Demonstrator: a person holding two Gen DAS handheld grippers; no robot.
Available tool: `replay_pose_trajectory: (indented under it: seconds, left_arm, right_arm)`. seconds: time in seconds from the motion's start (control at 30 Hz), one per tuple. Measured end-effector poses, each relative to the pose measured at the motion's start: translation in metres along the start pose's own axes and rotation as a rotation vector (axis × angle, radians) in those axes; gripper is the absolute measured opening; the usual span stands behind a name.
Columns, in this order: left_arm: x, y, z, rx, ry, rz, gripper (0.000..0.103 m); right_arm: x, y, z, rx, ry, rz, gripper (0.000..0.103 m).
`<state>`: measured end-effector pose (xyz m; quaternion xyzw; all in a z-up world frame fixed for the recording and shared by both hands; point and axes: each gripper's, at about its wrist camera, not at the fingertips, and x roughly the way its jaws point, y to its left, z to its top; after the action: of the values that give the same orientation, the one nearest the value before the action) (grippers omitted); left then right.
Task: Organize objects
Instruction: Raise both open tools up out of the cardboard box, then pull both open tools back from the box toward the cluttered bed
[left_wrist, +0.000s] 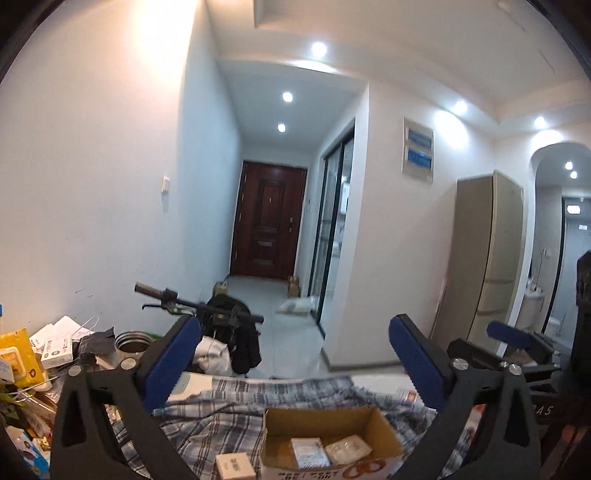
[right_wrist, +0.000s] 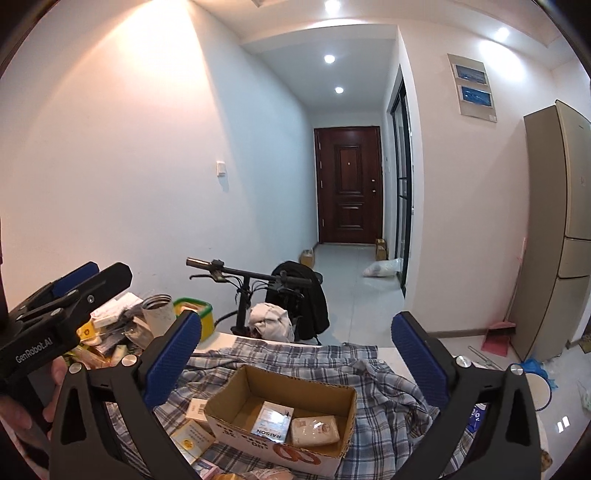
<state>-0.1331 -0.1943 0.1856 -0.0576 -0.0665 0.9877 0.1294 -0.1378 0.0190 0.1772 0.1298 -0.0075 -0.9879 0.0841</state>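
Both of my grippers are up off the table, aimed down the hall more than at the work. Left gripper has its blue pads spread wide with nothing between them; right gripper the same.

Risks, as I judge them: the blue-and-white plaid cloth lies rumpled under everything, so a finger dragging through a fold could tug the open brown cardboard box sideways or tip it. The heap of packets and boxes at my left, with the open steel flask standing in it, could topple if my left gripper swings back carelessly (it sits close).

The cardboard box sits on the cloth just below and between my fingers. Inside it: a pale carton lettered RAISON and, touching it, a clear-wrapped white packet. Loose small white boxes lie just outside its left wall, not yet in.
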Motion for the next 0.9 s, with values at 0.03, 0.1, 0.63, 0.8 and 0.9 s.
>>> replay_pose_trajectory:
  seconds: [0.03,0.1,0.63,0.8,0.9]
  left_arm:
    - [-0.003,0.0,0.001,-0.002,-0.01,0.009,0.103]
    - [-0.009,0.0,0.004,0.0,-0.028,0.019,0.103]
    - [-0.033,-0.007,0.009,0.036,-0.057,0.041,0.103]
    - [-0.032,-0.01,0.007,0.046,-0.053,0.049,0.103]
    - [-0.036,-0.01,0.008,0.038,-0.057,0.03,0.103]
  right_arm:
    - [-0.002,0.001,0.0,-0.001,-0.008,-0.003,0.103]
    - [-0.006,0.002,0.001,-0.004,-0.024,-0.006,0.103]
    - [-0.044,0.009,0.006,-0.008,-0.16,-0.048,0.103]
    - [-0.043,0.007,0.007,0.009,-0.149,-0.05,0.103]
    - [-0.045,0.008,0.007,0.003,-0.15,-0.048,0.103]
